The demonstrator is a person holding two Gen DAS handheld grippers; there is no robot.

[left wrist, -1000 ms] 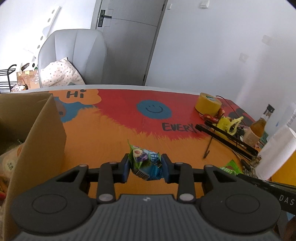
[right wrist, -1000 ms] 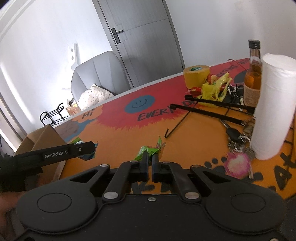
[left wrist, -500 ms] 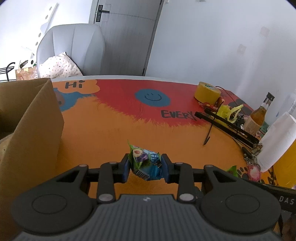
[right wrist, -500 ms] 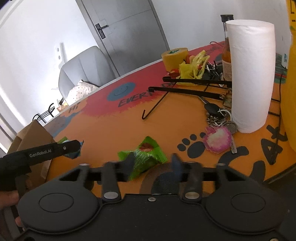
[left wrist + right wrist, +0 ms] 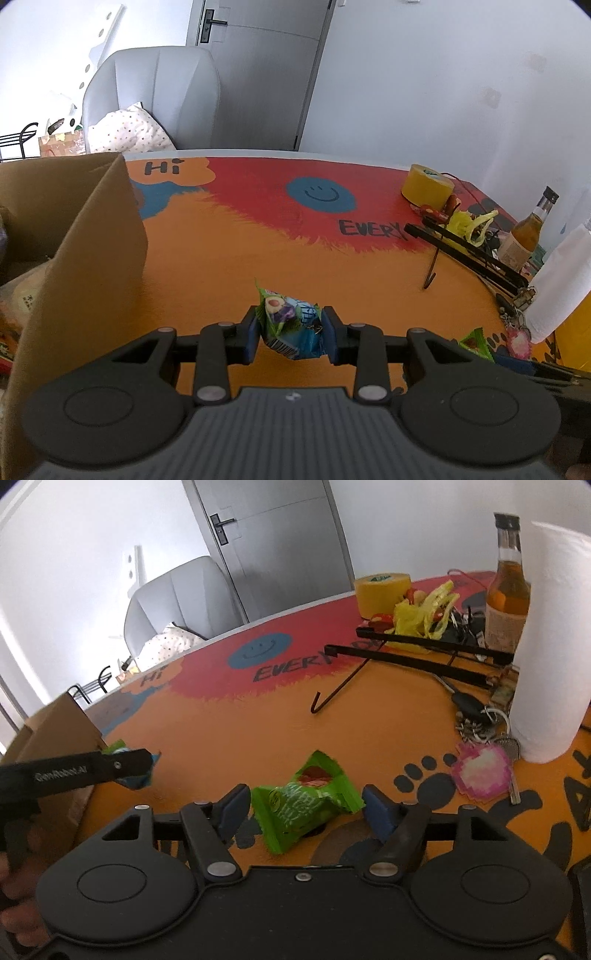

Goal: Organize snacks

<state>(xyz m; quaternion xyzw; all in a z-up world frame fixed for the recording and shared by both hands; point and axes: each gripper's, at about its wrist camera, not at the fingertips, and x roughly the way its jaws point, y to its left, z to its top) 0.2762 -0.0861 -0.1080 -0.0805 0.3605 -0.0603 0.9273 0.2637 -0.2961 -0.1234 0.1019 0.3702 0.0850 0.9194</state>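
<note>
My left gripper (image 5: 291,322) is shut on a small blue snack packet (image 5: 284,314) and holds it above the orange tablecloth, just right of an open cardboard box (image 5: 92,229). In the right wrist view that same gripper (image 5: 144,762) shows side-on at the left, with the blue packet (image 5: 138,781) at its tip beside the box (image 5: 55,723). My right gripper (image 5: 304,799) stands open low over the table. A green snack packet (image 5: 306,808) lies on the cloth between its jaws, and the pads do not press on it. The green packet (image 5: 474,341) also peeks in at the right of the left wrist view.
A paper towel roll (image 5: 546,646), an amber bottle (image 5: 508,590), keys with a pink fob (image 5: 484,768), a black metal rack (image 5: 417,657), a yellow bag (image 5: 421,609) and a yellow tape roll (image 5: 382,590) crowd the right side. A grey chair (image 5: 155,99) stands behind the table.
My right gripper went from shut to open and sank toward the table, so the green packet now lies between its jaws. The left gripper still holds the blue packet in about the same place.
</note>
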